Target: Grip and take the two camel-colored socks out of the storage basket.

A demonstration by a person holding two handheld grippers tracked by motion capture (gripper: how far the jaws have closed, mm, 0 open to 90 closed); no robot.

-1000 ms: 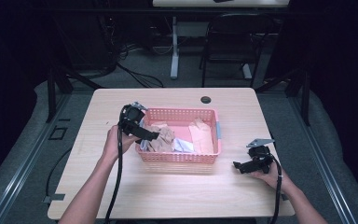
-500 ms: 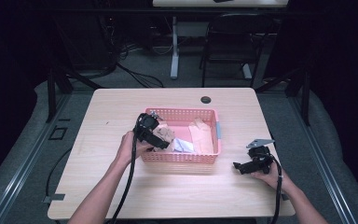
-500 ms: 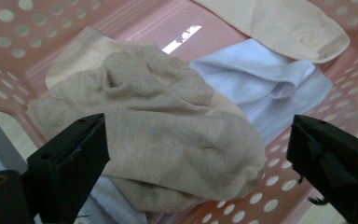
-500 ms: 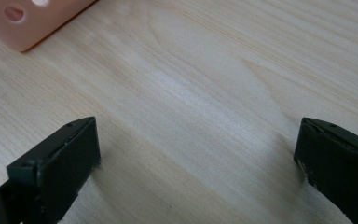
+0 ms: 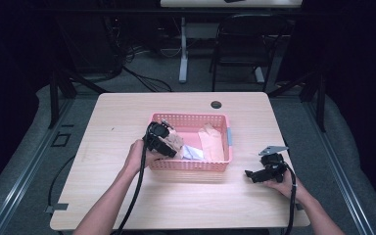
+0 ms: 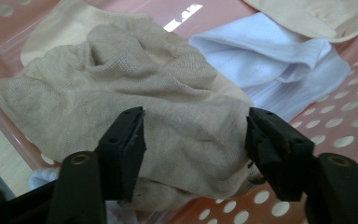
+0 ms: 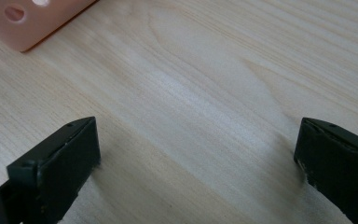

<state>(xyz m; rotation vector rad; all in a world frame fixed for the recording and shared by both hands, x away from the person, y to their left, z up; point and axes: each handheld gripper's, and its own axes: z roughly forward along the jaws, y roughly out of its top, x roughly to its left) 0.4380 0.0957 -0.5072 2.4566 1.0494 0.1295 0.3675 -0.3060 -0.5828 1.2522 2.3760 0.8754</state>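
Note:
A pink perforated basket [image 5: 191, 116] stands mid-table with several cloth pieces in it. My left gripper [image 5: 170, 148] reaches down into its left end. In the left gripper view, a crumpled beige knit cloth [image 6: 168, 93] lies between the jaws of that gripper [image 6: 196, 126]. The jaws have just been closing and flank the cloth's bulge, still standing well apart. A white cloth [image 6: 279, 60] and a cream one [image 6: 317, 16] lie beyond it. My right gripper [image 5: 250, 175] rests on the table right of the basket, open [image 7: 198, 135], with bare wood between its jaws.
The basket's wall [image 6: 340, 126] is close behind the beige cloth, and its corner [image 7: 23, 23] lies ahead of the right gripper. A round cable hole [image 5: 216, 105] sits near the table's far edge. Chairs and desk legs stand beyond the table.
The left gripper has moved right and down from the basket's left rim into the basket, and its jaws have narrowed around the beige cloth. The right gripper has stayed put.

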